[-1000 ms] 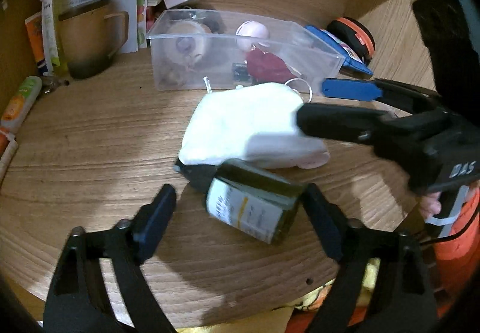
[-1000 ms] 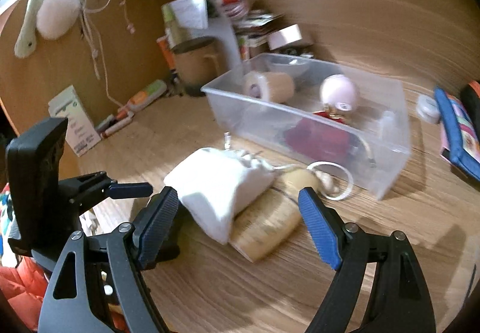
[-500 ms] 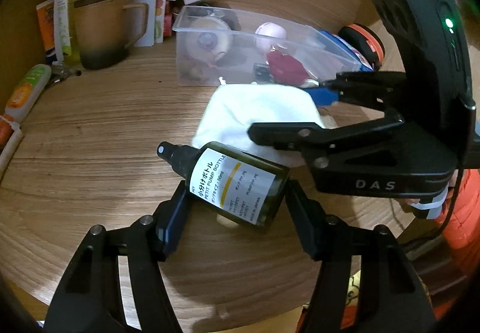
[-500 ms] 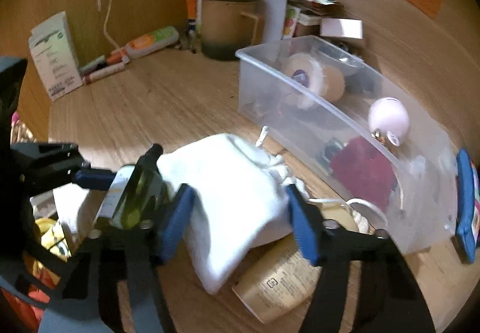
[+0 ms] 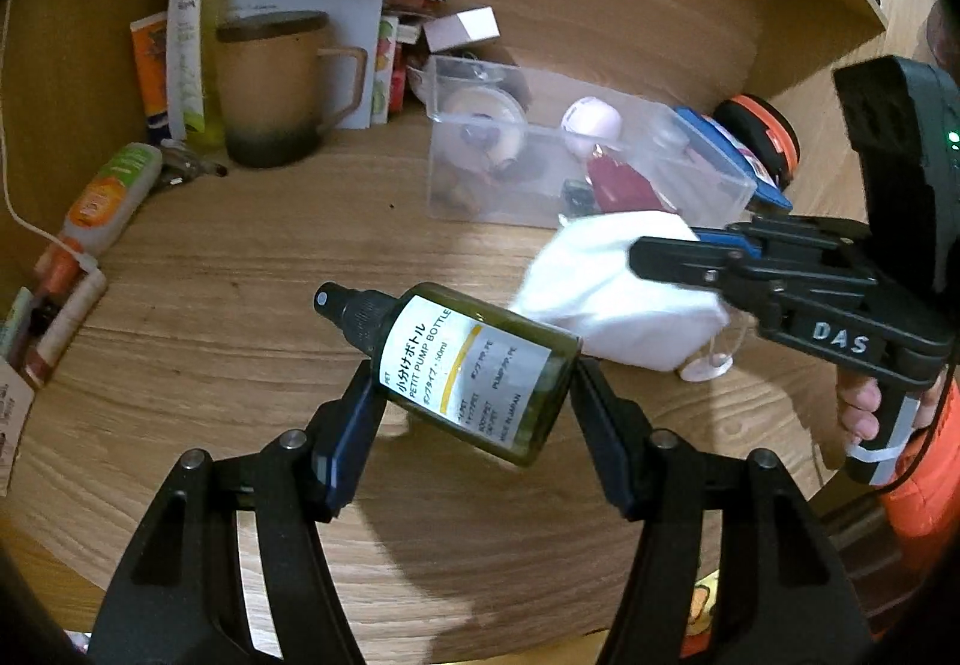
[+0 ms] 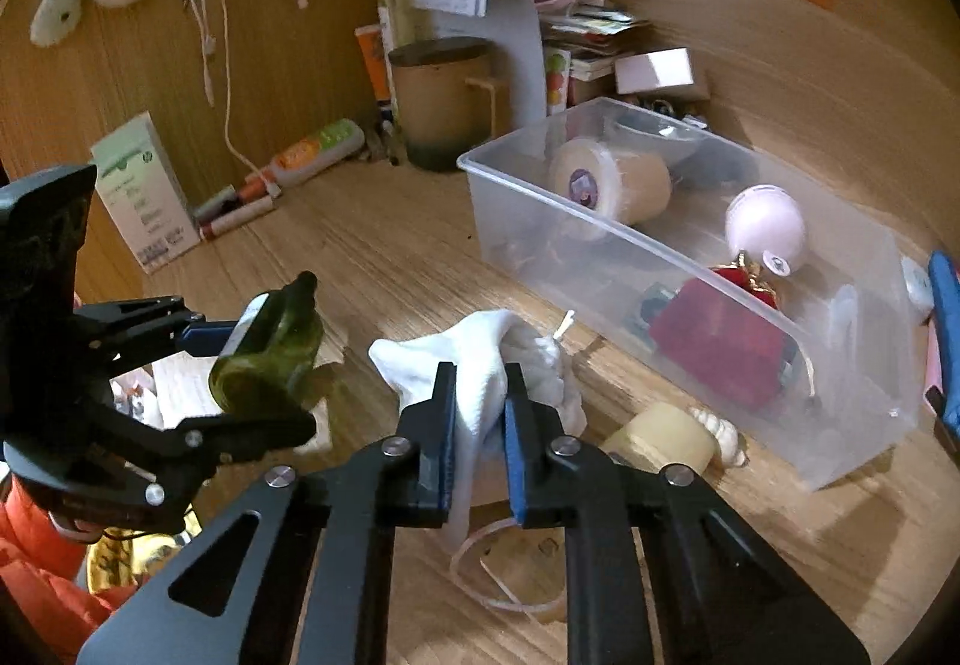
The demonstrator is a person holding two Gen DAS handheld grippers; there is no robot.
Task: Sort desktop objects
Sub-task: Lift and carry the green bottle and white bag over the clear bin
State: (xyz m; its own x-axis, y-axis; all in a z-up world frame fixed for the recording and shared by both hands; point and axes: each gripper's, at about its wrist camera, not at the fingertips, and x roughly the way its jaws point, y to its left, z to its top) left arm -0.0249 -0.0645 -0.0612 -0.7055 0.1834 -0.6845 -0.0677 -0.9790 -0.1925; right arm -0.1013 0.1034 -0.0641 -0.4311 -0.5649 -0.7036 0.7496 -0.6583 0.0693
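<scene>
While left tongs (image 5: 474, 407) grip bottle (image 5: 474, 365), right tongs (image 6: 480, 419) pinch pouch (image 6: 480, 359).

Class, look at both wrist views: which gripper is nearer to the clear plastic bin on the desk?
Right. The right gripper, pinching the white cloth, sits just in front of the clear plastic bin. The left gripper, clamped on the green pump bottle, is farther back.

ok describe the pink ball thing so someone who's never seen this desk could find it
Find the clear plastic bin on the wooden desk, right of the brown mug. Inside it, past the beige tape roll and just above the dark red pouch, sits the pale pink ball. It is the only round, pink thing in there.
</scene>
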